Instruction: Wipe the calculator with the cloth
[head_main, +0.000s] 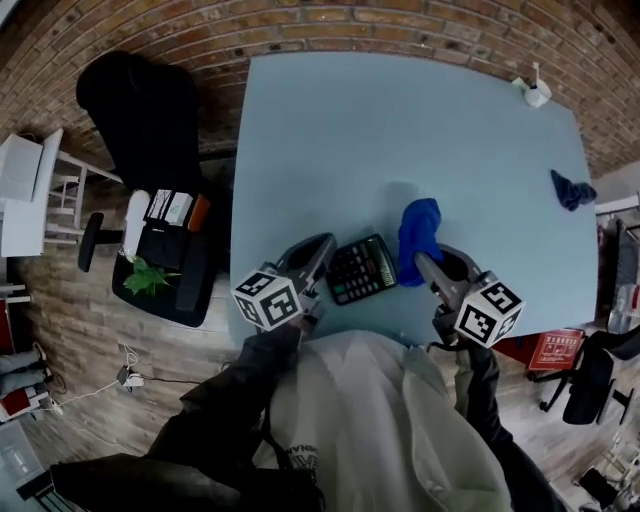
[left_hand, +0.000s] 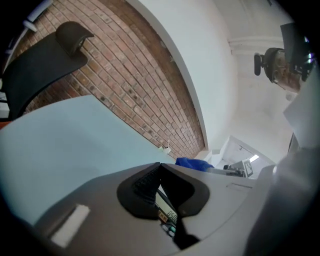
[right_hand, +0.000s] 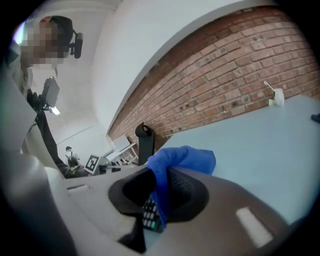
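Note:
A black calculator (head_main: 362, 268) is near the front edge of the light blue table (head_main: 400, 130), tilted a little. My left gripper (head_main: 325, 252) is at the calculator's left edge and shut on it. In the left gripper view the jaws meet at the tip of that gripper (left_hand: 160, 165), and the calculator (left_hand: 167, 212) with its display shows between them. My right gripper (head_main: 425, 262) is shut on a bright blue cloth (head_main: 418, 232) just right of the calculator. In the right gripper view the cloth (right_hand: 185, 157) hangs over the jaws of that gripper (right_hand: 159, 171), with calculator keys (right_hand: 149, 215) below.
A second, darker blue cloth (head_main: 572, 189) lies at the table's right edge. A small white object (head_main: 536, 92) stands at the far right corner. A black office chair (head_main: 140, 110) and a black bin with papers (head_main: 165, 255) stand left of the table. A brick wall runs behind.

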